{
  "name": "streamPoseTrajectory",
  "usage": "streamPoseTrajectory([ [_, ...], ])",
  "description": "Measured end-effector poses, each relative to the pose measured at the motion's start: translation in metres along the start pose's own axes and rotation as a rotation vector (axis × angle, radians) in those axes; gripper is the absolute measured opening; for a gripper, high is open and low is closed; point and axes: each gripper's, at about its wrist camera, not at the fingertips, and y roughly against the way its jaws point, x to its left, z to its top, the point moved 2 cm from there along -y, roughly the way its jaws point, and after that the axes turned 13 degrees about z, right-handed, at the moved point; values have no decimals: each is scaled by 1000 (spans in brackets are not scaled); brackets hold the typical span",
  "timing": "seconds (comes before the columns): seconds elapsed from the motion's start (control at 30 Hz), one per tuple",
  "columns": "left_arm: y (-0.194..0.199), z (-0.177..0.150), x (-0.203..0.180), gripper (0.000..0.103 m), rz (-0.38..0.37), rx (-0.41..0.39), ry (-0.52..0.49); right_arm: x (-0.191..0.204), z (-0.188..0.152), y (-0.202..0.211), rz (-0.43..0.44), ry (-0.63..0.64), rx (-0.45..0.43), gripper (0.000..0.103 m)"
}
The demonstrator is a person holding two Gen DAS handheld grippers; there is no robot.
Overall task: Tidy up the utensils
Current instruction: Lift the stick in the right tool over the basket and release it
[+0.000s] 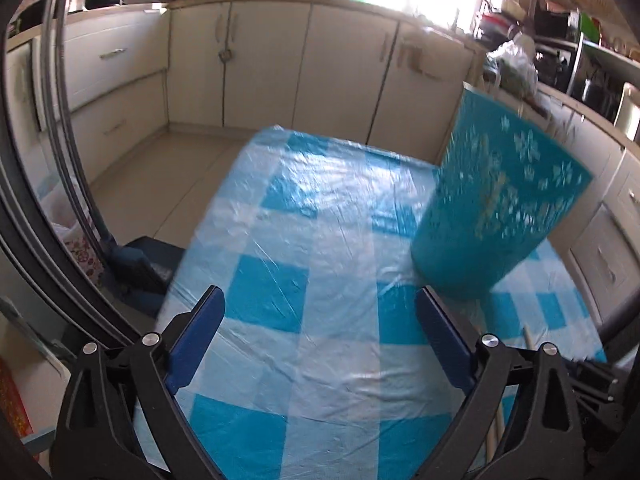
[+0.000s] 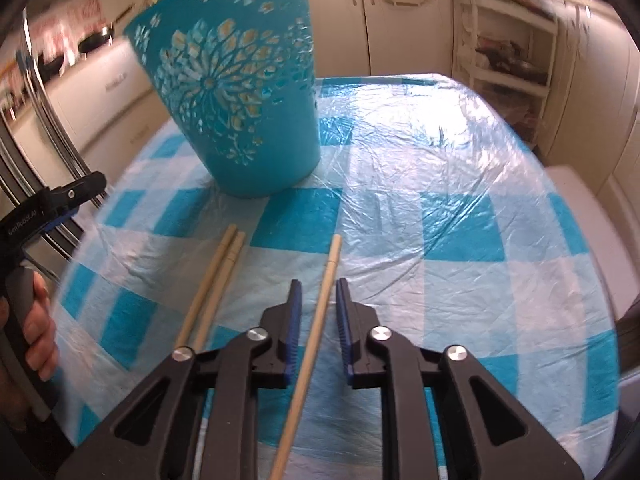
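Observation:
A teal cut-out basket [image 2: 244, 92] stands on the blue-checked table [image 2: 440, 168]; it also shows in the left wrist view [image 1: 496, 200], to the right of my left gripper. Three wooden chopsticks lie on the cloth in front of it: a pair [image 2: 214, 284] to the left and a single one [image 2: 316, 320]. My right gripper [image 2: 318, 290] is open, its blue pads either side of the single chopstick without touching it. My left gripper [image 1: 320, 300] is open and empty above the cloth; it also shows at the left edge of the right wrist view [image 2: 72, 196].
White kitchen cabinets [image 1: 260, 64] run along the far walls. A shelf unit [image 2: 508, 48] stands behind the table at the right. A chair and bags [image 1: 132, 264] sit by the table's left edge. A chopstick end [image 1: 528, 336] shows beside my left gripper's right finger.

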Motion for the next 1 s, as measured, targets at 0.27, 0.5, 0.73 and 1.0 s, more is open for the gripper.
streamPoseTrajectory([
  [0.27, -10, -16, -8, 96, -16, 72, 3, -5, 2, 1, 62, 23, 82, 7],
  [0.5, -15, -17, -11, 96, -3, 102, -6, 9, 3, -5, 1, 121, 113, 7],
  [0.73, -20, -19, -17, 96, 16, 131, -37, -5, -1, 6, 128, -33, 66, 6],
  [1.0, -22, -21, -20, 96, 25, 143, -49, -5, 15, 55, 295, -123, -88, 6],
])
